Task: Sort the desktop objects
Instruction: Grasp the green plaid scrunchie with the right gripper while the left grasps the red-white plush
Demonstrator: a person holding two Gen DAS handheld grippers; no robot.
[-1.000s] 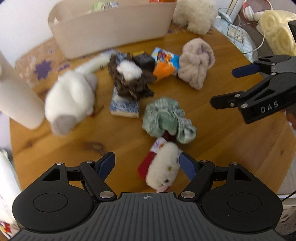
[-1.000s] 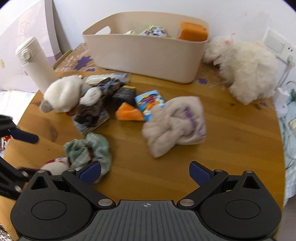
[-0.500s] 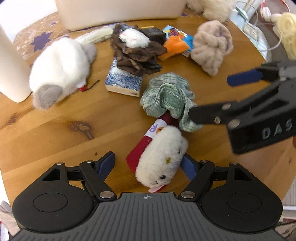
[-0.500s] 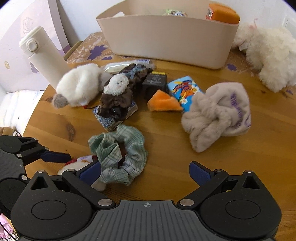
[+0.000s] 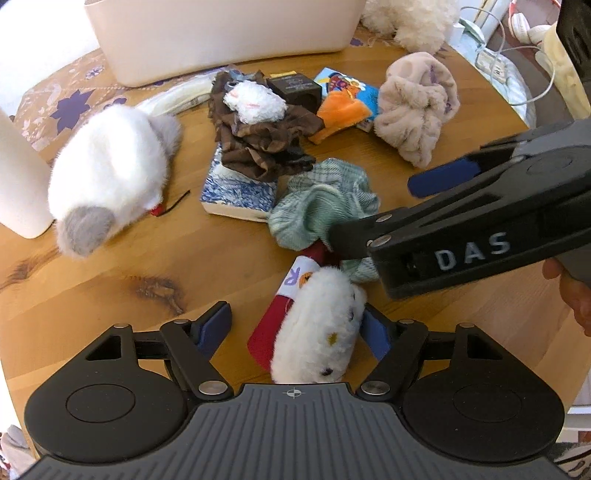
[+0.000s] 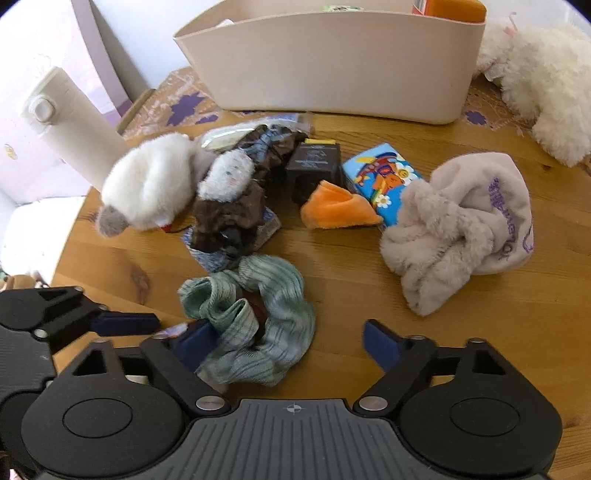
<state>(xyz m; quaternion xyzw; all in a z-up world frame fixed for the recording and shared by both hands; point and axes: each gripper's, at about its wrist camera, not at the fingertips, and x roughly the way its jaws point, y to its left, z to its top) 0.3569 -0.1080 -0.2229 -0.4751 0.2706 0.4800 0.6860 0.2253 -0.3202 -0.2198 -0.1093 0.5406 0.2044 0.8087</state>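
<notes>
The left hand-held gripper (image 5: 295, 326) is tilted down over the near edge of the round wooden desk (image 5: 110, 266), its jaws closing around a small white plush toy (image 5: 317, 332) with a red side and an "R" label. The right blue pad (image 5: 375, 334) sits just against the toy's fur; the left pad (image 5: 214, 325) is clear of it, so the toy lies between the jaws without being clamped.

The right hand-held gripper (image 6: 280, 339) is over a green checked scrunchie (image 6: 258, 314), which lies on the desk touching the far end of the plush toy. Its jaws are also closing: the left pad (image 6: 194, 341) is at the scrunchie's edge, while the right pad (image 6: 380, 341) has bare wood beside it. The scrunchie is between the jaws, not yet pinched.

Farther back lies a loose cluster: a brown scrunchie (image 5: 258, 136) on top of a blue patterned packet (image 5: 236, 192), with a little white fluffy piece (image 5: 255, 101) on top, a dark box (image 5: 295, 88), an orange fabric piece (image 5: 340, 116), a colourful cartoon packet (image 6: 384, 177) and a beige fuzzy headband (image 6: 458, 229). A white and grey plush (image 5: 107, 177) lies to the left, near a cream flask (image 6: 70, 125). A beige bin (image 6: 332, 62) stands at the back of the desk with an orange item (image 6: 448, 7) in it, and a fluffy white toy (image 6: 535, 85) lies to its right.
</notes>
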